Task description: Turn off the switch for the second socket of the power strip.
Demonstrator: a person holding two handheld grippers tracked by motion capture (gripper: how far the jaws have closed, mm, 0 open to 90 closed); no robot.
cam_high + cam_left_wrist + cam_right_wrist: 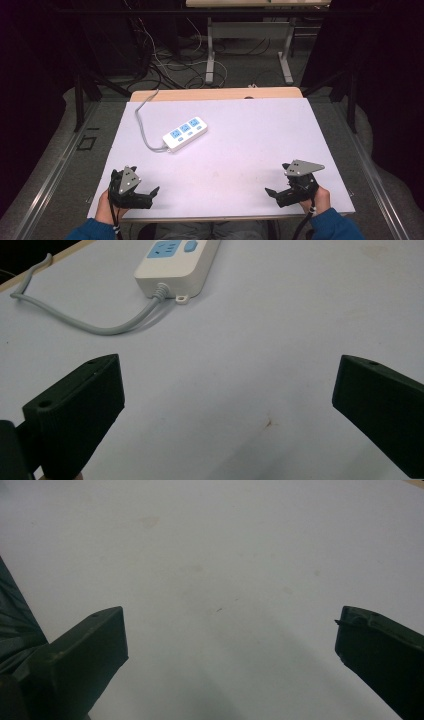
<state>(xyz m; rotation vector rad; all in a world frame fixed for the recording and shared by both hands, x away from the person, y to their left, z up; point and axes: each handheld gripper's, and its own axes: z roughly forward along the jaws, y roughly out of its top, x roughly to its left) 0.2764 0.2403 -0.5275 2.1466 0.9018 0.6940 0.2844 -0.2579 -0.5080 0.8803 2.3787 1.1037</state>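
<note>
A white power strip (185, 133) with blue sockets lies on the pale table top (240, 150), left of centre; its grey cable (142, 127) curls back toward the far left edge. In the left gripper view the power strip (176, 265) and its cable (90, 322) lie ahead of the jaws, well apart from them. My left gripper (145, 194) rests near the front left corner, open and empty. Near the front right corner my right gripper (275, 194) is open too, with bare table between its jaws. The left gripper (227, 395) and right gripper (230, 640) both show wide jaw gaps.
The table's wooden far edge (215, 93) meets a floor strewn with cables (170, 65). Another table's metal legs (210, 55) stand beyond. A person's blue sleeves (332, 226) come in at the bottom.
</note>
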